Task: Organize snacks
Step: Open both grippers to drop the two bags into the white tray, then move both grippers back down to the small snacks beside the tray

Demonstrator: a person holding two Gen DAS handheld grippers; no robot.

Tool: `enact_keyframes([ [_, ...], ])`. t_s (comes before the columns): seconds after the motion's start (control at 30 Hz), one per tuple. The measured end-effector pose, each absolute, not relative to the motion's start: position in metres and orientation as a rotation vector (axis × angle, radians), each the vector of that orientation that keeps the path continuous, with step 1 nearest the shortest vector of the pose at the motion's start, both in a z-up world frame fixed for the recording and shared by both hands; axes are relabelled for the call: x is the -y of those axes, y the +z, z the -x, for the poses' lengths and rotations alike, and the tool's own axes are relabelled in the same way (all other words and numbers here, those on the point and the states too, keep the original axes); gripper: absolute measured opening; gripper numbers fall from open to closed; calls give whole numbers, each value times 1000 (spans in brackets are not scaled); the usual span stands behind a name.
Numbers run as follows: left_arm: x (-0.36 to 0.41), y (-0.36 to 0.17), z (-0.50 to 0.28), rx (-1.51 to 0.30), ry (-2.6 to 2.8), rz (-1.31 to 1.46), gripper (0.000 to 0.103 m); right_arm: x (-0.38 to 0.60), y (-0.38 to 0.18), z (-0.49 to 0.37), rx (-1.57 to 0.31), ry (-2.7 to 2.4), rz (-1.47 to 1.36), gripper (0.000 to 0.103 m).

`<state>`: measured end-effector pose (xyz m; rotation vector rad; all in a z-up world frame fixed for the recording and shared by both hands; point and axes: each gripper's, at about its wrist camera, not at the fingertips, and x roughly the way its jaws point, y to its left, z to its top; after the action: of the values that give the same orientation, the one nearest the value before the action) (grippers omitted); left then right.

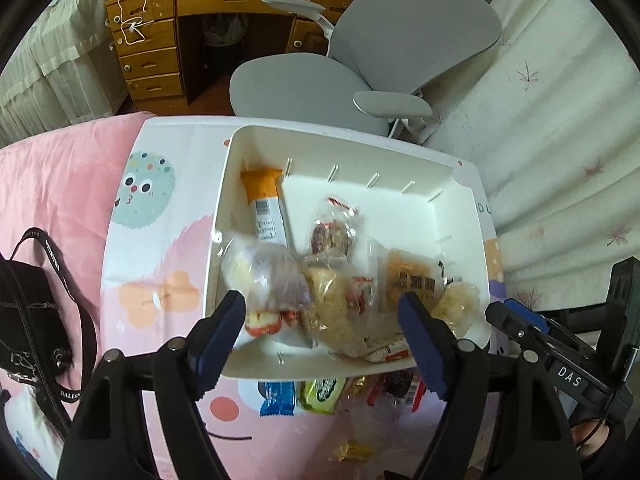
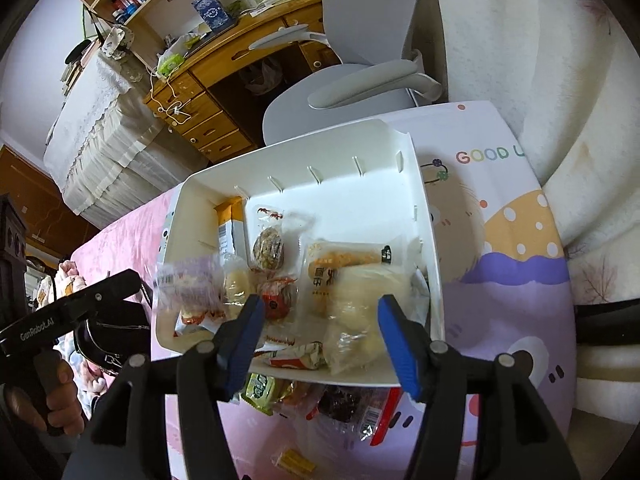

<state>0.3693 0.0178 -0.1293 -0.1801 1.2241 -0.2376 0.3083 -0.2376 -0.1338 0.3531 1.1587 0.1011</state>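
A white plastic bin [image 1: 256, 140] [image 2: 432, 240] sits on a patterned mat and holds several wrapped snacks: an orange bar [image 1: 264, 204] [image 2: 230, 228], a dark round cake [image 1: 330, 234] [image 2: 268, 248], a clear bag of pale buns [image 1: 260, 268] [image 2: 192, 284] and an orange pastry pack [image 1: 412, 280] [image 2: 340, 264]. My left gripper [image 1: 320, 336] is open above the bin's near side, empty. My right gripper [image 2: 320, 340] is open above the bin's near edge, empty. Loose snacks lie on the mat in front of the bin: a blue pack [image 1: 278, 398], a green pack [image 1: 322, 392] [image 2: 260, 390], a dark red pack [image 2: 344, 400] and a yellow candy [image 1: 354, 450] [image 2: 294, 460].
The mat [image 1: 160, 264] [image 2: 500, 240] lies on a pink bedspread [image 1: 52, 184]. A black bag with a strap [image 1: 28, 312] rests left. A grey office chair [image 1: 360, 68] [image 2: 360, 80] and a wooden desk [image 1: 160, 40] [image 2: 208, 96] stand beyond. White curtain [image 1: 560, 120] hangs at right.
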Motion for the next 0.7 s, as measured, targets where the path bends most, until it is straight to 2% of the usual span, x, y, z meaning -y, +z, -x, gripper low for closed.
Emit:
enact_keyframes([
  [0.7, -26, -95, -263, -1178, -109, 238, 77, 238, -106, -234, -1059, 222, -263, 59],
])
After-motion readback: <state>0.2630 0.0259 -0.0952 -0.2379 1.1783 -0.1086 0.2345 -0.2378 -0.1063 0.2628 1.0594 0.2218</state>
